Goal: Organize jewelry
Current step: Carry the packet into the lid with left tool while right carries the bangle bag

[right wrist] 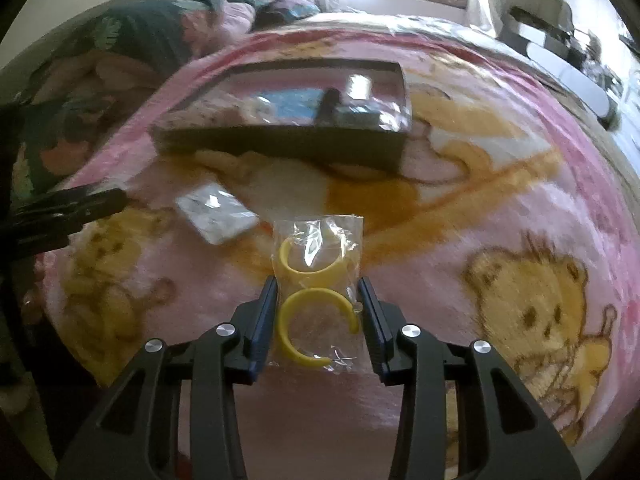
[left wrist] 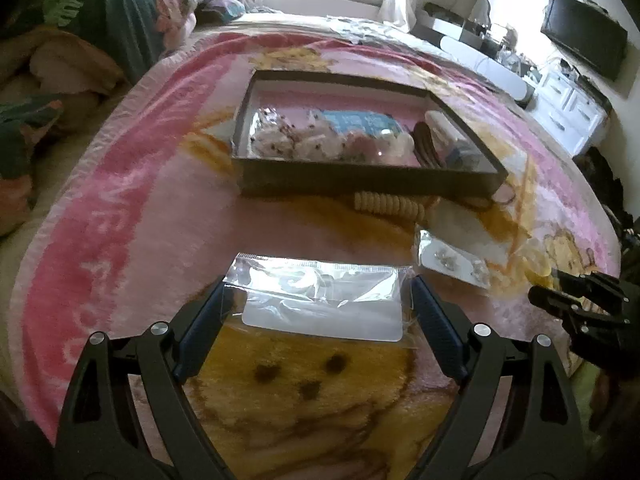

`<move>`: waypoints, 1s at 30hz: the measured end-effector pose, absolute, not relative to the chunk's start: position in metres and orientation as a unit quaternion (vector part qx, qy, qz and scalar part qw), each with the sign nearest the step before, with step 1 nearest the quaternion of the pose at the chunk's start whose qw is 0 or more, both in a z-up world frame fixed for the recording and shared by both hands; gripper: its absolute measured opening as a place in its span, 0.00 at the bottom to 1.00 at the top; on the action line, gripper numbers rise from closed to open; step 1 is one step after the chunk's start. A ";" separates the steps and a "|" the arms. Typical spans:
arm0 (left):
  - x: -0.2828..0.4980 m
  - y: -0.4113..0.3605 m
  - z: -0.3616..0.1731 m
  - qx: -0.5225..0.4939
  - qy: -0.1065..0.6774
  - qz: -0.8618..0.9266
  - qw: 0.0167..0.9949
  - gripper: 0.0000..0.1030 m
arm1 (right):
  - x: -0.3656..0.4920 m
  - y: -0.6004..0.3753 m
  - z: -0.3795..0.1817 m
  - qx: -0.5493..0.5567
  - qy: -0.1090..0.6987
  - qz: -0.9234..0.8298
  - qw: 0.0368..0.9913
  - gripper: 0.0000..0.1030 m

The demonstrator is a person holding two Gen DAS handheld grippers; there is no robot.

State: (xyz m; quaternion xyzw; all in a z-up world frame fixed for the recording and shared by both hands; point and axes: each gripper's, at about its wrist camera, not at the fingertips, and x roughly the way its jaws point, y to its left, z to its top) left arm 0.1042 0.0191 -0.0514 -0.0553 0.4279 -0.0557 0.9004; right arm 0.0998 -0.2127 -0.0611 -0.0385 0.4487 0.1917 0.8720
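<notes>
No brand or label can be read; pink lettering on the blanket (left wrist: 132,184) is too distorted to make out. The left gripper (left wrist: 318,300) has its jaws spread wide around a clear zip bag with a white card (left wrist: 320,300), which lies on the blanket. The right gripper (right wrist: 318,300) has its jaws closed against a clear bag of yellow hoop earrings (right wrist: 318,280). Beyond stands a dark open box (left wrist: 360,184) holding packets; just before it lies a cream beaded bracelet (left wrist: 388,203), and nearer, a white earring card (left wrist: 452,260).
</notes>
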 end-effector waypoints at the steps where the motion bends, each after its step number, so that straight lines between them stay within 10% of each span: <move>1: 0.104 0.021 -0.049 -0.057 0.424 -0.054 0.902 0.80 | 0.099 -0.207 -0.056 -0.039 0.444 0.201 0.872 0.37; 30: 0.152 0.030 -0.003 -0.057 0.381 -0.054 0.921 0.80 | 0.170 -0.164 0.008 -0.021 0.381 0.246 0.891 0.37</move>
